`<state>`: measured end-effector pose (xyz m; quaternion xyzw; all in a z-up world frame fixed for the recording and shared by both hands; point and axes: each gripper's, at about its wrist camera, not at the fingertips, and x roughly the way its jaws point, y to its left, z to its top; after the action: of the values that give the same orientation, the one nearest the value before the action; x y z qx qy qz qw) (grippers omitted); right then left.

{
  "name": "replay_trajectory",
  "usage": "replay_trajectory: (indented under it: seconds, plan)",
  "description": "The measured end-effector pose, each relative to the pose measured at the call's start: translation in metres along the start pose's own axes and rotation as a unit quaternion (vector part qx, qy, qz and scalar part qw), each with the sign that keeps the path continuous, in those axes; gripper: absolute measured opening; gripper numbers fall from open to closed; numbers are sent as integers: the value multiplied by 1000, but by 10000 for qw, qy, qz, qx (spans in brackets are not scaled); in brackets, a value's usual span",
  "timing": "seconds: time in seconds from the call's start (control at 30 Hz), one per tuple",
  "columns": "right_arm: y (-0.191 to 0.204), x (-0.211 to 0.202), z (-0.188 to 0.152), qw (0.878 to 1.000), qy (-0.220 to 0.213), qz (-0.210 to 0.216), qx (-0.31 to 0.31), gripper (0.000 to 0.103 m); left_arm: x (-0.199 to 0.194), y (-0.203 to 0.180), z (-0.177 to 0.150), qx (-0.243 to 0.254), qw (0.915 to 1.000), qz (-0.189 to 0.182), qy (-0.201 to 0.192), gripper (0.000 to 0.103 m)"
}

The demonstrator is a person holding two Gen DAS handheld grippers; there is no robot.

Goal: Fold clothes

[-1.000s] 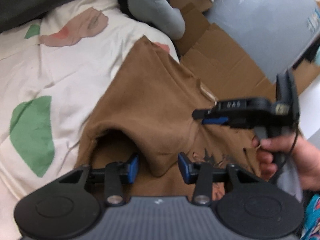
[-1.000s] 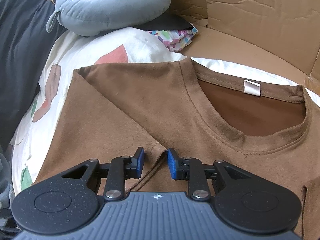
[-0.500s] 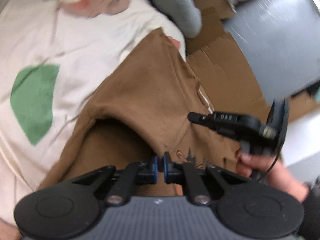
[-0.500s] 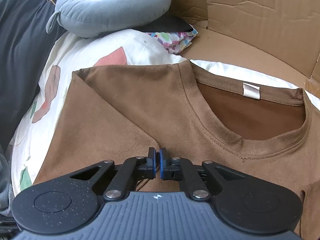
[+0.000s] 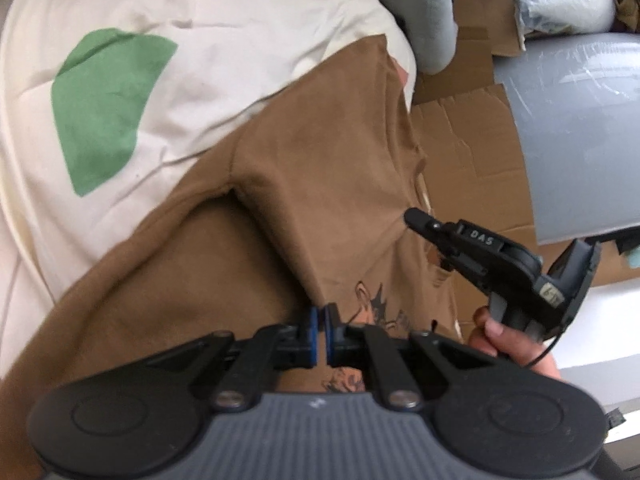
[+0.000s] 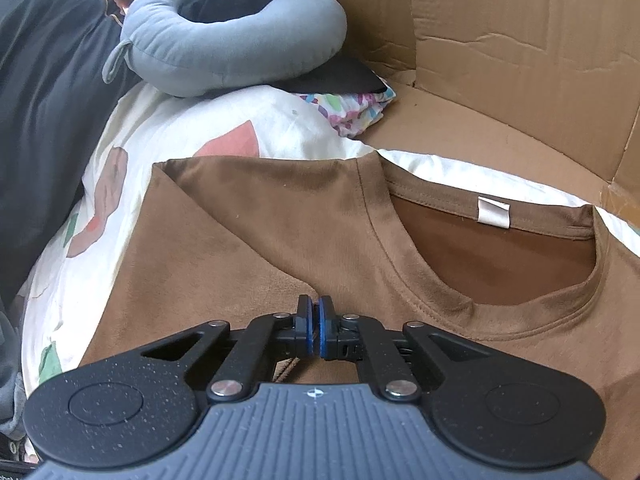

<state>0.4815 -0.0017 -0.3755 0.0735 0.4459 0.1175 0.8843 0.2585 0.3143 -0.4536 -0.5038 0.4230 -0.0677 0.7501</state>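
A cream bedsheet (image 5: 224, 60) printed with green and pink patches covers the bed, and a flattened cardboard box (image 6: 500, 60) stands along its far side. On the sheet lies the brown T-shirt (image 6: 280, 232), neck opening up, with a white label (image 6: 493, 211) sewn inside the back of the collar. One side of the shirt is folded over its front, so a diagonal edge runs from the shoulder corner down toward the right gripper (image 6: 314, 330). In the left wrist view the same fold shows as a raised flap, and a dark graphic print (image 5: 372, 308) peeks out on the chest just beyond the left gripper (image 5: 319, 334).

A grey neck pillow (image 6: 224, 48) rests at the head of the bed, partly on a dark flat object (what it is cannot be told), with a multicoloured cloth (image 6: 352, 108) tucked just beside it. A dark garment (image 6: 44, 92) lies along the left edge.

Both pairs of blue-padded fingers are pressed nearly together on brown fabric: the left pinches the lower edge of the folded flap, the right the shirt near the end of the diagonal fold. The right gripper also appears in the left wrist view (image 5: 416, 216), held by a hand (image 5: 516, 344).
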Motion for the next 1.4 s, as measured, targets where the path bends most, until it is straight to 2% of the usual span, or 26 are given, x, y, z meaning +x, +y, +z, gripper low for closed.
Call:
replay_trajectory:
  seconds: [0.17, 0.33, 0.43, 0.5, 0.6, 0.9, 1.17, 1.4]
  plan:
    - [0, 1, 0, 10000, 14, 19, -4, 1, -14, 8, 4, -395, 9986, -319, -119, 1]
    - [0, 2, 1, 10000, 51, 15, 50, 1, -18, 7, 7, -447, 9985, -254, -211, 0]
    - [-1, 3, 1, 9999, 113, -21, 81, 2, -12, -3, 6, -174, 9994, 53, -290, 0]
    - [-2, 0, 0, 9997, 108, -56, 194, 4, -12, -7, 6, -3, 9990, 242, -379, 2]
    - [-4, -8, -6, 9988, 28, -7, 485, 4, -18, -9, 8, 201, 9970, 438, -602, 13]
    - [20, -21, -33, 9977, 9, 264, 618, 4, -21, -4, 24, 365, 9922, 663, -988, 26]
    - [71, -18, -66, 9972, 341, 660, -76, 4, -26, 5, 31, 206, 9908, 568, -1210, 27]
    - [95, -24, -74, 9962, 221, 795, -292, 4, -30, 7, 27, 152, 9905, 582, -1235, 29]
